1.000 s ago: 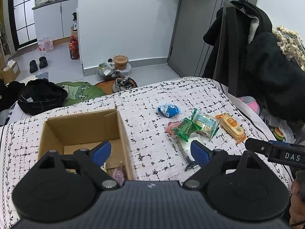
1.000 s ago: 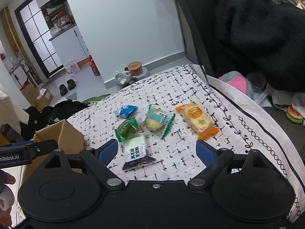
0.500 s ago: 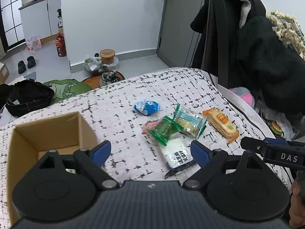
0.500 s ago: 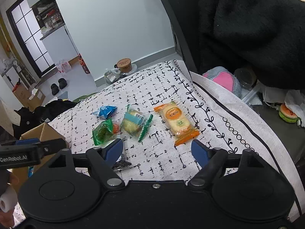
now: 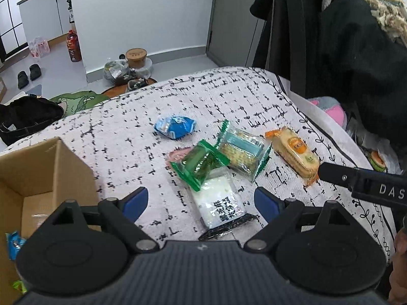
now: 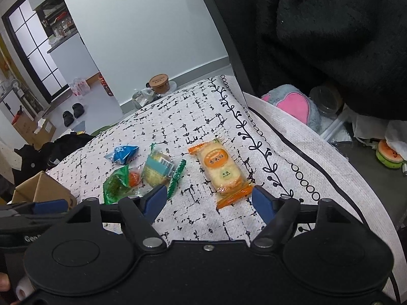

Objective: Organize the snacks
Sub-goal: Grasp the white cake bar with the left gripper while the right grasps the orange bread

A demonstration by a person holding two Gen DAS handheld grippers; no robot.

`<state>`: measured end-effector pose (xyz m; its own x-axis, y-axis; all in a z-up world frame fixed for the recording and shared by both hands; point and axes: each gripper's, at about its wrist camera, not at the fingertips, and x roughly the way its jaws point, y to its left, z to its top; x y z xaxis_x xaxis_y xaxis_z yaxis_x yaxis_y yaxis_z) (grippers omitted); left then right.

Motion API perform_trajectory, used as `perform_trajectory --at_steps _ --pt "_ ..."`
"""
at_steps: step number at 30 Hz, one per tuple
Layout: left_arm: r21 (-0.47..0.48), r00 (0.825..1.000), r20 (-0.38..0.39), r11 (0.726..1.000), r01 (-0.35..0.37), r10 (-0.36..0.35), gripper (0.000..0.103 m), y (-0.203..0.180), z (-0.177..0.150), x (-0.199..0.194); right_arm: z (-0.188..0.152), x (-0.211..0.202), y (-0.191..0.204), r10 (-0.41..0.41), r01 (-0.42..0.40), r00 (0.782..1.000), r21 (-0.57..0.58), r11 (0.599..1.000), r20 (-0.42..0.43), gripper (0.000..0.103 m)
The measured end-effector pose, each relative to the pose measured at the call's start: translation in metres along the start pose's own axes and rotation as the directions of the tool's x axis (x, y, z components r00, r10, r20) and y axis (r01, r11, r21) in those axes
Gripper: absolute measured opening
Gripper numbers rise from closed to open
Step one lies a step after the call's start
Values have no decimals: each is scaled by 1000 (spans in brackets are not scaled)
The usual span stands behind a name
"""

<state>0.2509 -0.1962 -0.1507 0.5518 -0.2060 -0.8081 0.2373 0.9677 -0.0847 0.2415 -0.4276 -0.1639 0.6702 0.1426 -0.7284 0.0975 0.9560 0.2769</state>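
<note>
Snacks lie clustered on the patterned worktop cloth (image 5: pixel 229 106): light, crinkly, slippery wrappers. Orange biscuit pack (image 6: pixel 220 169), brittle inside, sits just ahead of the right tool (image 6: pixel 209 198), jaws closing, nothing gripped; take it across its width. Left tool (image 5: pixel 201 200) gapes, empty, over the white packet (image 5: pixel 220 203).

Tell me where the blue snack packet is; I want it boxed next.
In the left wrist view the blue snack packet lies alone on the patterned cloth, at the far left of the snack cluster, just beyond the green packet.
</note>
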Motion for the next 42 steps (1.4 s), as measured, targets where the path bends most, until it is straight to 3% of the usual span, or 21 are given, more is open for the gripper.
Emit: perform_trajectory --at_steps 18,20,23,33,42 --pt "-40 996 -91 999 -27 23 86 -20 -8 61 4 25 -14 -12 12 999 8 1000 -32 73" --pt "-61 994 -109 998 -24 18 66 -17 -11 65 4 27 -14 -10 11 999 9 1000 -31 73" --pt "-26 993 -109 998 -57 54 48 -17 -14 65 3 31 -14 -12 12 1000 2 1000 -20 73" --pt "-57 993 -111 998 -30 24 45 -5 -18 55 -7 47 -10 -15 17 999 -56 998 34 73" --pt "-79 993 -99 994 -71 63 45 8 -18 44 -2 63 0 -43 52 996 -105 993 82 73"
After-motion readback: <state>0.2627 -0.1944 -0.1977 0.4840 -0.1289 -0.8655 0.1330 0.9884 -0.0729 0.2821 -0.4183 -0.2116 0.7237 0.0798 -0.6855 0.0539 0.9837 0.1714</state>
